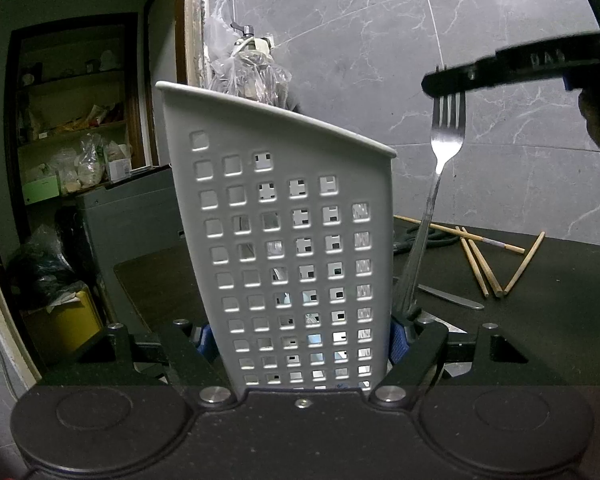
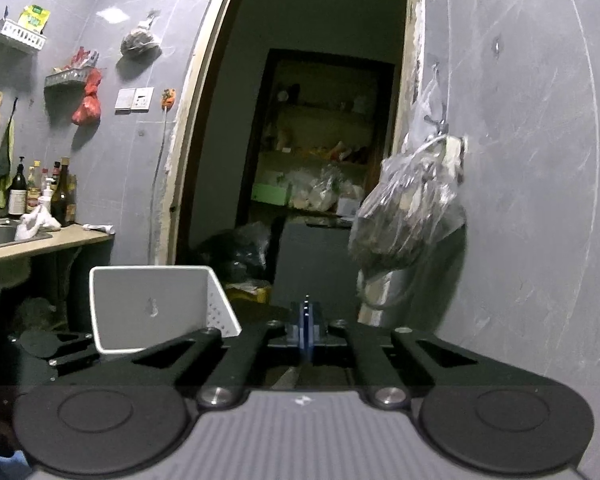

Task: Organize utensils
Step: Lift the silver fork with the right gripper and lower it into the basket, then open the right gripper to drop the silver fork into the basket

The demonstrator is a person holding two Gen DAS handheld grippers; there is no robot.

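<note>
Here the white perforated holder (image 1: 284, 248) fills the centre of the left wrist view, clamped at its base between the blue pads of the left gripper (image 1: 300, 344), presumably so that it is steadied while utensils are dropped in. At the upper right of that view the right gripper (image 1: 448, 82) is seen reaching in from the side, clenched on the tines of a fork (image 1: 446, 140), which hangs handle-down just beside the holder's right edge. The handle end is hidden low behind the holder's corner, so whether it rests on the table cannot be told. A tines-up grip would suit lowering the handle into the holder first.

In the right wrist view the blue pads (image 2: 307, 322) are pressed together with small tine tips showing above them, and the holder (image 2: 156, 304) lies at lower left, its open mouth not yet under the fork.

At mid right of the left wrist view, chopsticks (image 1: 484, 264) and a knife (image 1: 452, 298) are left lying on the dark table (image 1: 560, 320), evidently still to be sorted.
</note>
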